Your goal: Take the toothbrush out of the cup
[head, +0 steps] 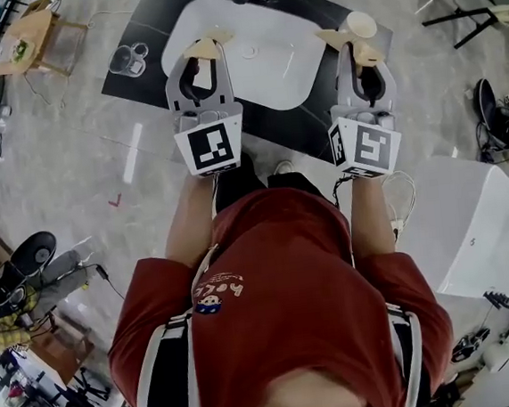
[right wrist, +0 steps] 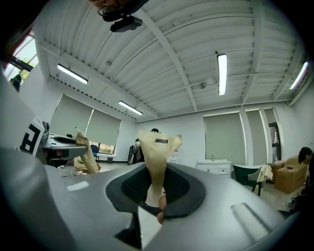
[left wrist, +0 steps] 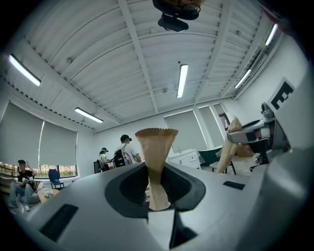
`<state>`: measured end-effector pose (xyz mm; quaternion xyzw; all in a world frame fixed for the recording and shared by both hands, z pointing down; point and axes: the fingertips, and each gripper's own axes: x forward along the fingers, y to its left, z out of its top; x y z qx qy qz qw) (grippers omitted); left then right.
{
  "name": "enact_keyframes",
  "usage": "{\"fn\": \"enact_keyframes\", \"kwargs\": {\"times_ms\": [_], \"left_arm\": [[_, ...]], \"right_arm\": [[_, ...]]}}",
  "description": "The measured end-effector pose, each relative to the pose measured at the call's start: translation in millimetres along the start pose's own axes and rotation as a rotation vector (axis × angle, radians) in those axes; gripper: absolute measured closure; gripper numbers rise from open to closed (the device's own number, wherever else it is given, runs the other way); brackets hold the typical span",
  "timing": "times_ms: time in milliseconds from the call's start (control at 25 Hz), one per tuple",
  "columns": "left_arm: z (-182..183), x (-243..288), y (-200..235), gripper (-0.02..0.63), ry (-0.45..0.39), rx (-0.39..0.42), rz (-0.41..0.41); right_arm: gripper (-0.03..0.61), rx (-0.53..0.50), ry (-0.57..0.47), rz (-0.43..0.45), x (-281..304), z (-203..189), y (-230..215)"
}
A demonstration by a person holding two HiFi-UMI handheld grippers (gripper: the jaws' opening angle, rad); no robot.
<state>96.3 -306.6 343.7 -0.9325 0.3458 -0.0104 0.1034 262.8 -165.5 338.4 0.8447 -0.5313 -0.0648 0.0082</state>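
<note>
The person holds both grippers out level in front of the red shirt, high above a white table [head: 225,85]. My left gripper [head: 208,43] [left wrist: 156,142] has its tan pads pressed together with nothing between them. My right gripper [head: 353,41] [right wrist: 158,144] looks the same, pads together and empty. Both gripper views look across the room and at the ceiling, showing no cup or toothbrush. A clear cup [head: 129,58] stands to the left of the white table. On the table lies a thin pale stick [head: 287,61], too small to name.
The white table stands on a black mat [head: 138,66]. A white box-like unit [head: 476,221] is at the right, a wooden chair [head: 37,36] at the top left, and shoes and clutter lie along the left edge. People stand at the room's far side [left wrist: 122,149].
</note>
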Motion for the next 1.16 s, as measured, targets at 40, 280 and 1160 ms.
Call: {"fn": "enact_keyframes", "kwargs": {"times_ms": [40, 280, 1160], "left_arm": [[2, 0, -3, 0.537, -0.008, -0.001, 0.001], [14, -3, -6, 0.537, -0.029, -0.006, 0.013], [10, -7, -15, 0.537, -0.008, -0.012, 0.003]], "right_arm": [[0.509, 0.000, -0.001, -0.001, -3, 0, -3], [0.508, 0.003, -0.008, 0.020, -9, 3, -8], [0.509, -0.005, 0.007, 0.024, -14, -3, -8]]}}
